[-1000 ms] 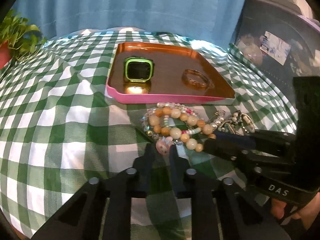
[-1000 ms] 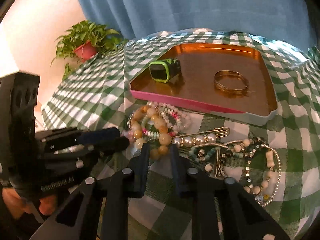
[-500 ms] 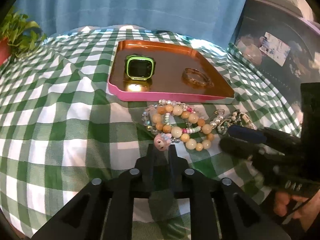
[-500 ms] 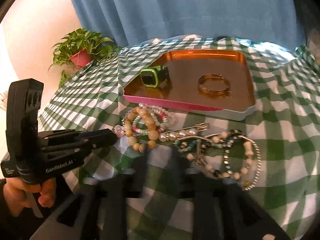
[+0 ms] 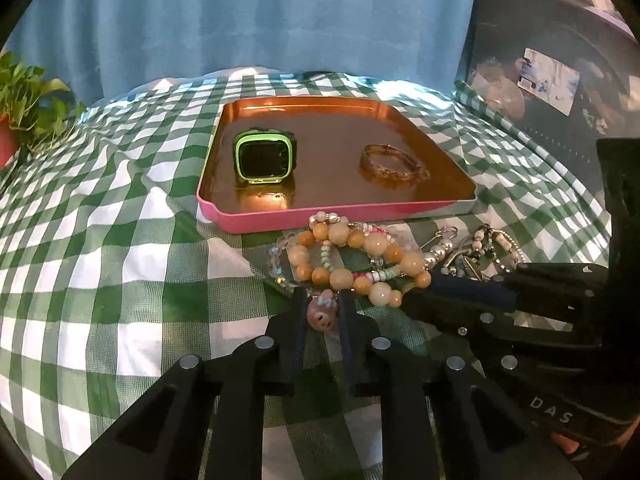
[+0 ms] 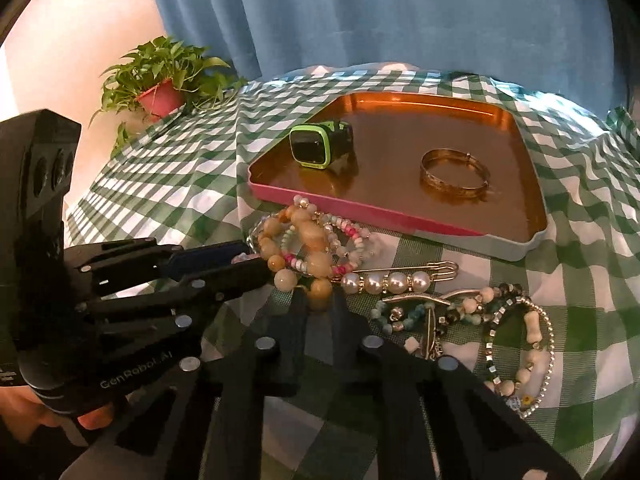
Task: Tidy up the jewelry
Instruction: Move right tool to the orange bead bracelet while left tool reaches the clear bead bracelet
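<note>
— While both your grippers sit in that heap, what are they on?

— My left gripper pinches the pink pig charm, one pad on each side of it. My right gripper is closing, with an amber bead of the chunky bead bracelet between its pads, and they look to be touching it.

— Where does that bracelet lie?

— It's on the checked cloth, just in front of the tray's pink front wall, its far beads almost against that wall. It's a string of big cream and amber beads, tangled with thinner strands of pink, white, mint and clear beads. The pig charm hangs at its near edge.

— What crowds it?

— My two grippers come in from opposite sides, and their tips are close together over the same loop. To the right, touching the beads, lies a pearl pin. Just past it is a knot of silver and turquoise bracelets.

— And the tray?

— The tray has a low rim and a coppery floor. A green watch stands at its left and a gold bangle lies at its right, well apart, with bare floor between them and behind them.

— Any open room beyond that?

— Bare cloth spreads wide to the left of the beads. A potted plant stands at the far left corner, and a blue curtain closes off the back.
</note>
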`<state>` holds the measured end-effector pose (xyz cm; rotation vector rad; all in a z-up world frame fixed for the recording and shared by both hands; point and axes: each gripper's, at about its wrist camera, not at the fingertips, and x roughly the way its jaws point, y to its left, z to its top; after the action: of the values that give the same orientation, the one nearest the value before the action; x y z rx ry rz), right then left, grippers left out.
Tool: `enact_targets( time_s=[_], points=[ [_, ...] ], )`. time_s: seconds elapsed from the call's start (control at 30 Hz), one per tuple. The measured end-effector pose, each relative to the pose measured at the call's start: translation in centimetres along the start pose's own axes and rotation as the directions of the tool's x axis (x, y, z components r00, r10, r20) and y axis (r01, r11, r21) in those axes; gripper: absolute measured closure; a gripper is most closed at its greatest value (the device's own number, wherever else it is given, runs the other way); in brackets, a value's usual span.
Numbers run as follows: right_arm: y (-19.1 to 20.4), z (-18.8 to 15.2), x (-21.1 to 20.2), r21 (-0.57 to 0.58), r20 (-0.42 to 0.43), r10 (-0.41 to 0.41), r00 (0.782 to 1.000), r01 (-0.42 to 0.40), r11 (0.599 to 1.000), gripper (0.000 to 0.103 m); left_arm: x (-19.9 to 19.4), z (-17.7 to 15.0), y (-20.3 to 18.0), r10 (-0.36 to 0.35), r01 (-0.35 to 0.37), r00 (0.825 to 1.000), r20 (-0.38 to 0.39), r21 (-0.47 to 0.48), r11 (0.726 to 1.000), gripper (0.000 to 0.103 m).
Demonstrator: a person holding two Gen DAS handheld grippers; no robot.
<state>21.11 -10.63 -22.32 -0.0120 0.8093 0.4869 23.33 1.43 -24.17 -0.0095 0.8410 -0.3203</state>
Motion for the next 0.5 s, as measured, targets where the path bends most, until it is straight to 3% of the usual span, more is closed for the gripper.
enact_targets(
  time_s=[0.13,0.17,0.2,0.4,0.5],
  points=[
    [0.1,-0.2,-0.8,-0.019,0.019,-0.045,0.999,0.045,0.999,0.094,-1.0,-0.9,1.1,0.042,-0.041,0.999,0.011,-0.029,0.999,0.088],
    [-0.2,-0.3,-1.1,-0.008,0.022,-0.044,0.999,0.044,0.999,0.103,-1.4,-1.1,1.3,0.044,-0.043,0.999,0.012,-0.037,0.998,0.089],
    [-0.5,-0.4,-1.4,0.006,0.026,-0.048,0.999,0.048,0.999,0.103,-1.8,-1.5,1.7,0.046,-0.045,0.999,0.009,-0.049,0.998,0.094],
    [-1.5,-2.3,-4.4,0.078,0.043,-0.045,0.998,0.042,0.996,0.102,-3.1,-2.8,2.4,0.016,-0.017,1.0,-0.011,-0.07,0.997,0.094],
    [-1.1,-2.3,-5.0,0.091,0.071,-0.017,0.997,0.011,0.996,0.097,-3.0,-2.7,1.8,0.051,-0.052,0.999,-0.01,-0.036,0.998,0.091]
  ],
)
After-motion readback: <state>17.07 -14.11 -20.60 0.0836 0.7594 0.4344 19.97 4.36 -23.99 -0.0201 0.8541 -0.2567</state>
